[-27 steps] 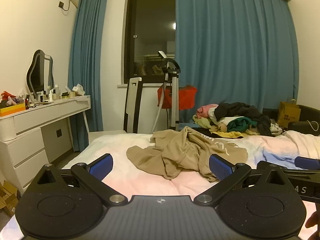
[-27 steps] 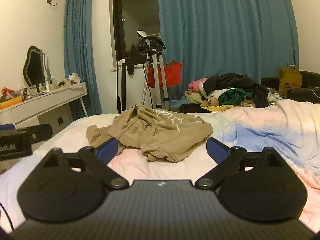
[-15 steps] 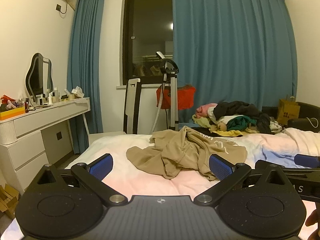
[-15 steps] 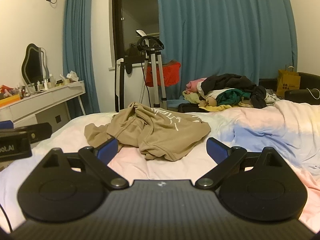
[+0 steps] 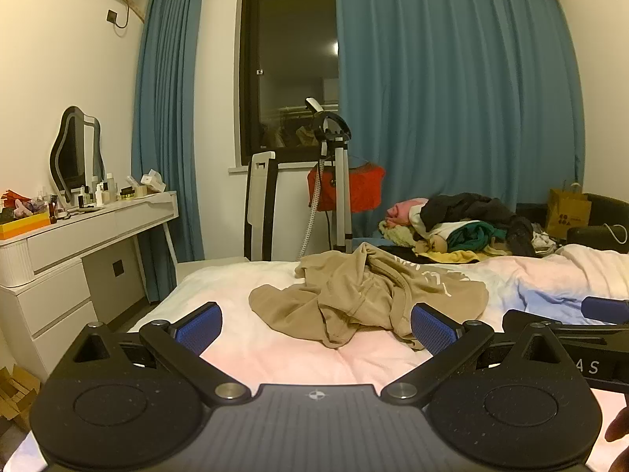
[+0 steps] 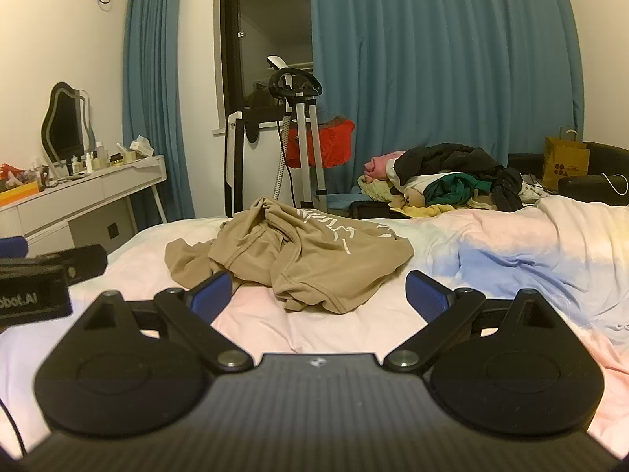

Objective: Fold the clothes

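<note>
Bedroom at night: on the pastel bed (image 5: pixel 275 354) a crumpled tan shirt (image 5: pixel 365 295) lies in a heap, untouched.
Soft, light and limp, it will likely sag and bunch; a hem edge or shoulder seam looks the best hold. Left gripper (image 5: pixel 314 328) and right gripper (image 6: pixel 318 295) hover before it, jaws spread wide and empty. Compared with a second ago, both sit slightly nearer, the shirt unmoved.
</note>
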Tool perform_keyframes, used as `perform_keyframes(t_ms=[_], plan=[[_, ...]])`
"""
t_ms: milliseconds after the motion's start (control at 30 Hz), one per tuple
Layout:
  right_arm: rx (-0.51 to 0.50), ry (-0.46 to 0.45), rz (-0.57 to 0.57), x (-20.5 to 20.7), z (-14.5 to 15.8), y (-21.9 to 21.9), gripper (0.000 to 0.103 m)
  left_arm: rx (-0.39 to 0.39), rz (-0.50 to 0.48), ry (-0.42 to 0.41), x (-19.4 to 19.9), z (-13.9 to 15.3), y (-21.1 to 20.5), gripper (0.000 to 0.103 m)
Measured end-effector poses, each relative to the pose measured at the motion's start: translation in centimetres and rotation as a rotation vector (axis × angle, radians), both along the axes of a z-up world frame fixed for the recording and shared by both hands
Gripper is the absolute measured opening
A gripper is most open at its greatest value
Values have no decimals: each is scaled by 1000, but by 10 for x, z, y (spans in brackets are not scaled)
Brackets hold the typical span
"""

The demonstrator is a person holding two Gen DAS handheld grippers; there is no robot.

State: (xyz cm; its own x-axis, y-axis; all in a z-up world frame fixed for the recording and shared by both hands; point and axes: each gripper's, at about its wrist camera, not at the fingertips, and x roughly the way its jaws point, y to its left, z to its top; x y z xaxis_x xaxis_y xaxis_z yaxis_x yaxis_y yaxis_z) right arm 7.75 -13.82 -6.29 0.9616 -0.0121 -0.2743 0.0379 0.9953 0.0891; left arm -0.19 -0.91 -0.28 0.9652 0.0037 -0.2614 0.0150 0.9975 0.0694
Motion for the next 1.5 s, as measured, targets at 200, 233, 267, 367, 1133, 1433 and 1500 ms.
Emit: perform_keyframes(t_ms=[200, 233, 267, 367, 1133, 1433, 1500], plan=[[4, 0, -2, 0, 0, 0, 97, 14, -4, 4, 0, -1, -2, 103], [5, 1, -2, 0, 1, 0, 97, 14, -4, 5, 0, -1, -2, 103], [6, 2, -3, 1, 1, 0, 97, 15, -4, 5, 1, -1, -2, 103], [6, 2, -6, 1, 1, 1, 97, 14, -6, 7, 2, -1, -2, 103], [-30, 102, 38, 57, -9, 9, 95, -25, -81, 22, 89, 29, 9, 103], [-96, 194, 148, 166, -56, 22, 66, -18, -210, 165, 212, -58, 4, 94], [-116, 192, 158, 177, -68, 25, 65, 22, -236, 172, 229, -79, 3, 89]])
